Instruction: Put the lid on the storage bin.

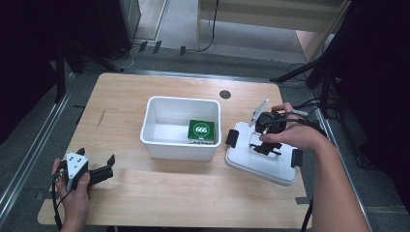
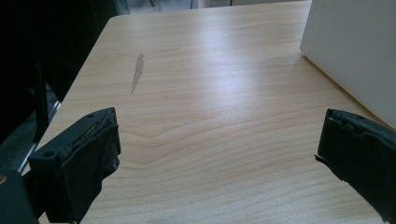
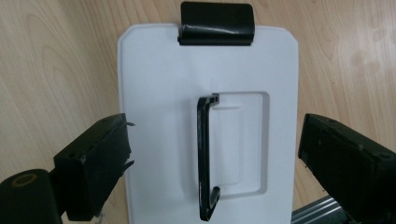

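Both jaws of the right gripper (image 3: 212, 163) stand wide, straddling the black handle (image 3: 205, 158) on the white lid (image 3: 154, 84) (lying flat beside the bin (image 1: 181, 126)); closing off-centre, they could skid off that thin handle.

The left gripper (image 2: 217, 154), wide too, rests apart.

On the table (image 1: 145, 188), a white bin (image 1: 180, 127) holds a green box (image 1: 201, 130). Just right of it lies the lid (image 1: 261, 162), under the right gripper (image 1: 265, 143). The left gripper (image 1: 99, 171) rests at the near left corner, jaws apart.
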`<state>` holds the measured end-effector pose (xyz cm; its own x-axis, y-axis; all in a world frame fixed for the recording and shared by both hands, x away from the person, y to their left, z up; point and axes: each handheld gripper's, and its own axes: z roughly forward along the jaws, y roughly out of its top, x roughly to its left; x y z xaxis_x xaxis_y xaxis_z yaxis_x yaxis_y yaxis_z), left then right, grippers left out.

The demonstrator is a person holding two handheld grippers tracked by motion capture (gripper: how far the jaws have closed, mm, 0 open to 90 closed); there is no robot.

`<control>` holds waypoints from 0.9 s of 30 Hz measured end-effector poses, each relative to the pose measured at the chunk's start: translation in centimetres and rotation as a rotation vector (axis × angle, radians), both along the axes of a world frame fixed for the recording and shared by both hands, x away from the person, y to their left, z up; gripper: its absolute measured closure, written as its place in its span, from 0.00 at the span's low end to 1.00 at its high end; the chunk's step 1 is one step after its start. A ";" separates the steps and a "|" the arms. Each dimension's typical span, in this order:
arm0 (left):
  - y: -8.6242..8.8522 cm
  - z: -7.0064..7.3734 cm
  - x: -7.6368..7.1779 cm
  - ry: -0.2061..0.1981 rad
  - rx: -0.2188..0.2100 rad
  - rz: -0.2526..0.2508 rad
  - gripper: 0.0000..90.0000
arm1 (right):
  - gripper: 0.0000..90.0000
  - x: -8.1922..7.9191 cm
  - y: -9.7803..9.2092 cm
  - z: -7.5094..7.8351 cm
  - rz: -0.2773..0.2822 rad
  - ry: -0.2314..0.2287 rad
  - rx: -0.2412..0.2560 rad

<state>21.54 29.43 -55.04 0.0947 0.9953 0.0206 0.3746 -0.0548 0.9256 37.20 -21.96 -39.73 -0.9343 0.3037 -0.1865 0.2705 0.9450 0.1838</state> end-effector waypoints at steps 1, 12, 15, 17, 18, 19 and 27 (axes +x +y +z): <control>0.0 0.0 0.0 0.000 0.000 0.000 0.00 | 0.11 0.0 -0.2 -0.1 0.005 -0.004 -0.003; 0.0 0.0 0.1 0.002 -0.004 0.001 0.00 | 0.22 -0.1 -1.9 -2.1 -0.065 0.008 -0.016; 0.0 0.0 0.1 0.004 -0.004 0.001 0.00 | 0.31 -0.1 -2.1 -2.6 -0.091 -0.002 -0.005; 0.0 0.0 0.1 0.003 -0.002 0.000 0.00 | 0.37 -0.1 -2.3 -3.0 -0.103 -0.011 -0.008; 0.0 0.0 0.1 0.002 -0.002 0.000 0.00 | 0.39 -0.1 -2.4 -3.2 -0.097 -0.016 -0.007; 0.0 0.0 0.1 0.002 -0.002 0.000 0.00 | 0.41 -0.1 -2.5 -3.4 -0.096 -0.017 -0.009; 0.0 0.0 0.0 0.002 0.001 0.002 0.00 | 0.61 -0.2 -2.9 -4.6 -0.087 -0.019 -0.031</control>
<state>21.59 29.43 -55.04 0.0927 0.9955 0.0215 0.3765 -0.0551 0.9248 37.01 -24.84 -44.35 -0.9008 0.3775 -0.2145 0.3486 0.9233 0.1611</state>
